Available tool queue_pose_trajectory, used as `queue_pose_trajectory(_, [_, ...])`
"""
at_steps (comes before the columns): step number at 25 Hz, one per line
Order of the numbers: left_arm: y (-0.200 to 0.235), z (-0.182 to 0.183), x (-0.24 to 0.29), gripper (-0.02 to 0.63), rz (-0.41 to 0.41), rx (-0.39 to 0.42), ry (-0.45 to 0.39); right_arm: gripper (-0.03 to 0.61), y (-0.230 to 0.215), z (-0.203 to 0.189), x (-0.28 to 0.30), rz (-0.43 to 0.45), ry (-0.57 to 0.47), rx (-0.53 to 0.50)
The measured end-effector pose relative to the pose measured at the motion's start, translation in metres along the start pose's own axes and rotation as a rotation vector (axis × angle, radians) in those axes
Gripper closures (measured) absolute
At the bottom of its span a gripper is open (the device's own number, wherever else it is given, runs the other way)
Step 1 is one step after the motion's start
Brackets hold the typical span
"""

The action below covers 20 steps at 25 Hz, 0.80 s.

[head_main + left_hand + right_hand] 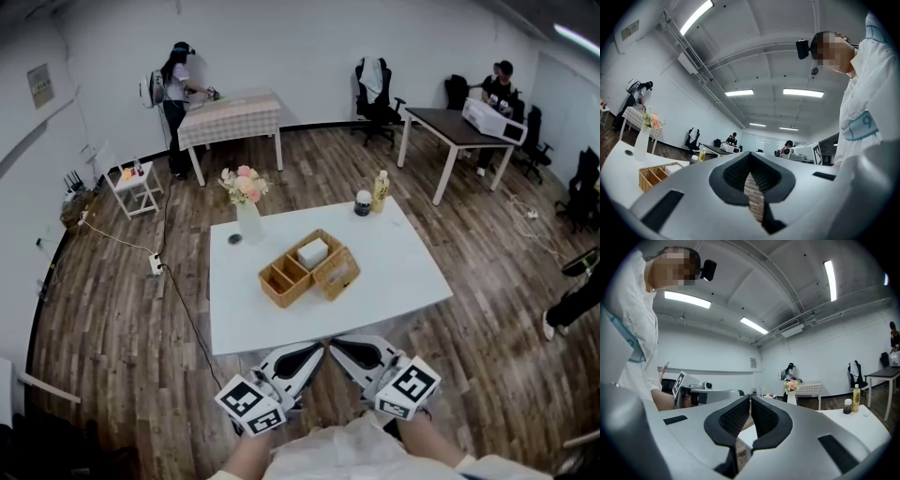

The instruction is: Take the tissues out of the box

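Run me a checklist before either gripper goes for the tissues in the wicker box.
1. Left gripper empty: ok, jaws together with nothing between them.
2. Right gripper empty: ok, jaws together with nothing between them.
3. Jaws ready to take a tissue: not ok, both are shut and one must open first.
4. Tissues in place: ok, a white stack sits in one compartment of the wicker box.
5. Way to the box: ok, only bare table lies between its near edge and the box; the flower vase stands apart, behind it.
6. A loose tissue edge to pinch: cannot tell, too small in the head view.
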State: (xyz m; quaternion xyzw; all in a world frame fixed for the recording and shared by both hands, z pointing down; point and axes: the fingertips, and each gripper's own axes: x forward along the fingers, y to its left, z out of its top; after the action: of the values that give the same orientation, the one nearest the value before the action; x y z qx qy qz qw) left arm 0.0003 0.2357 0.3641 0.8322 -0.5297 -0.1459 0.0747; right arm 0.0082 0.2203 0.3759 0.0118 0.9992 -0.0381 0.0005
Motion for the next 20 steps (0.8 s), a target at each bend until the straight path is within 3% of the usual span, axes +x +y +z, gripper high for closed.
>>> queue_pose_trajectory(9, [0.007,-0.002,0.002,0.612,-0.012,-0.046,-0.016,0.545,-0.003,-0.007,0.009,0.000,0.014,0.060])
queue_pose_trajectory(20, [0.054,-0.012,0.042,0.612,-0.005,-0.090,0.021,0.545,-0.061,-0.021,0.028,0.007,0.032,0.139])
